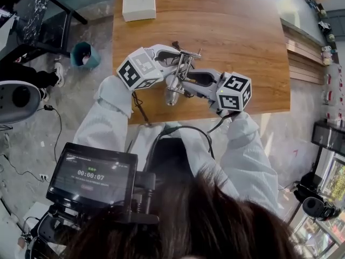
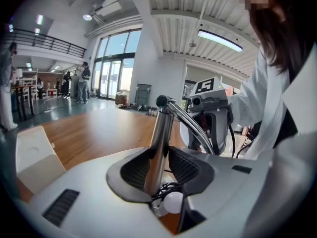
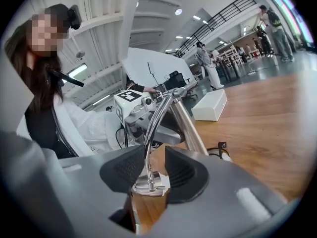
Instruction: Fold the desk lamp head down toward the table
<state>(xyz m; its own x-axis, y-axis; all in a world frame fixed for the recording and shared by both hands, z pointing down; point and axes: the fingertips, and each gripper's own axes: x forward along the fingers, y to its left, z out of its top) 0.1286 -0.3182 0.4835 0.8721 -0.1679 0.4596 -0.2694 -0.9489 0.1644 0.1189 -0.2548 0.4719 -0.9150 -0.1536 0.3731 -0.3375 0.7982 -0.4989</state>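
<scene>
The chrome desk lamp stands near the surface's near edge, about midway along it. The left hand-held gripper is clamped on the lamp's thick post. The right hand-held gripper stands wide, its pads not pressing the thin curved arm between them, with the lamp head just below. A white box lies at the far edge.

Desk lamp stands on table, before box.
</scene>
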